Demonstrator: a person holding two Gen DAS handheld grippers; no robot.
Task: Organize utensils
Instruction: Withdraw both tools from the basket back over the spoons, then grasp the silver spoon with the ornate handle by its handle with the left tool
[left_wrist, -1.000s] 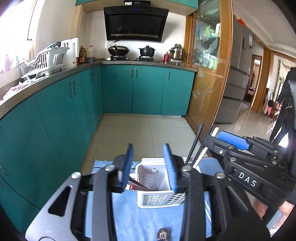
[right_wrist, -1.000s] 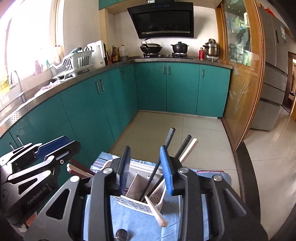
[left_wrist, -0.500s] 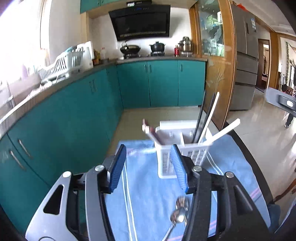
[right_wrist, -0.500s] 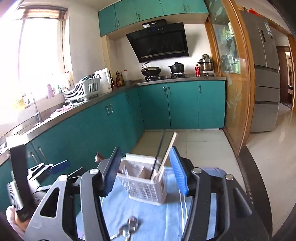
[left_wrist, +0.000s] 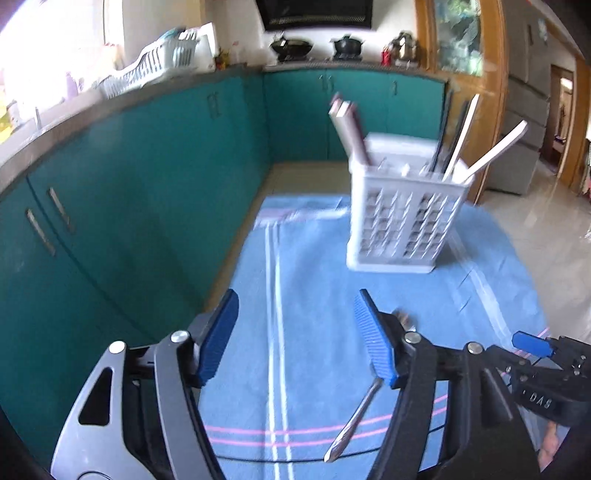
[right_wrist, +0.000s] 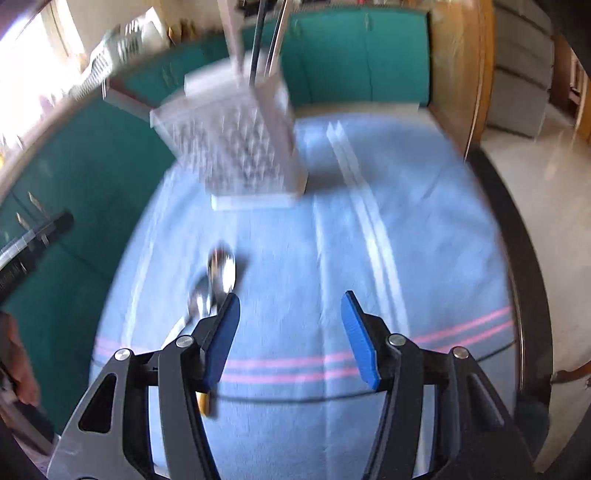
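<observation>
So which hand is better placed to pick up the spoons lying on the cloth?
Probably the left gripper: a spoon handle lies just beside its open fingers. The right gripper, also open, has the spoons off to its side.

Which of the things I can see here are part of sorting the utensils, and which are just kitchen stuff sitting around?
Part of the job:
- two spoons lying on the blue cloth
- white utensil basket with chopsticks standing in it
- left hand-held gripper and right hand-held gripper, both open and empty

Just lying about:
- dish rack on the counter
- wok and pot on the stove
- kettle
</observation>
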